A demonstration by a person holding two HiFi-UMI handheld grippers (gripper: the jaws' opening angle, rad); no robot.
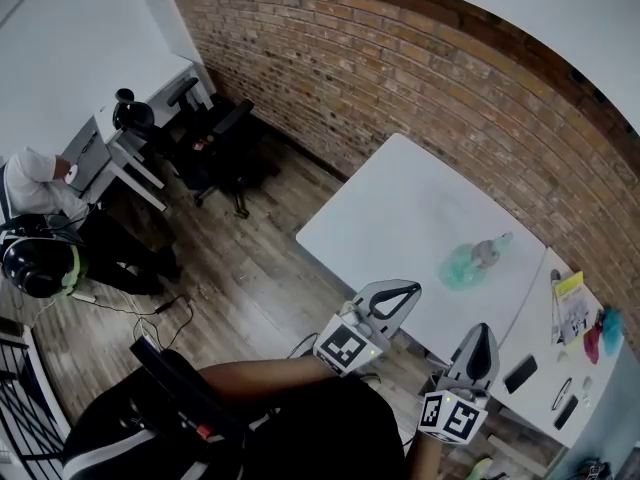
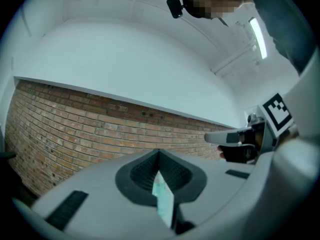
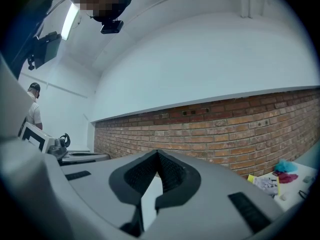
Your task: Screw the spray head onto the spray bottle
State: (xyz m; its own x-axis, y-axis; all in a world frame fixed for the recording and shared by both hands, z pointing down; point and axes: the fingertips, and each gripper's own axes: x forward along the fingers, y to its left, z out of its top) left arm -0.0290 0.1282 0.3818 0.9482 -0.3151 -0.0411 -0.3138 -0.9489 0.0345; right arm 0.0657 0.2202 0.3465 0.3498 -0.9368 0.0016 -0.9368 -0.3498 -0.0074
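Both left gripper and right gripper show fingers pressed together, empty, near the surface edge. 1 spray bottle lies sideways on it, long axis diagonal, narrow end toward brick wall; that end too blurry to read.

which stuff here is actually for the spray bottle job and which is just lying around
For the job: spray bottle and what looks like its spray head on the white table; left gripper, right gripper, both shut and empty.
Lying about: phone, yellow paper, office chair.
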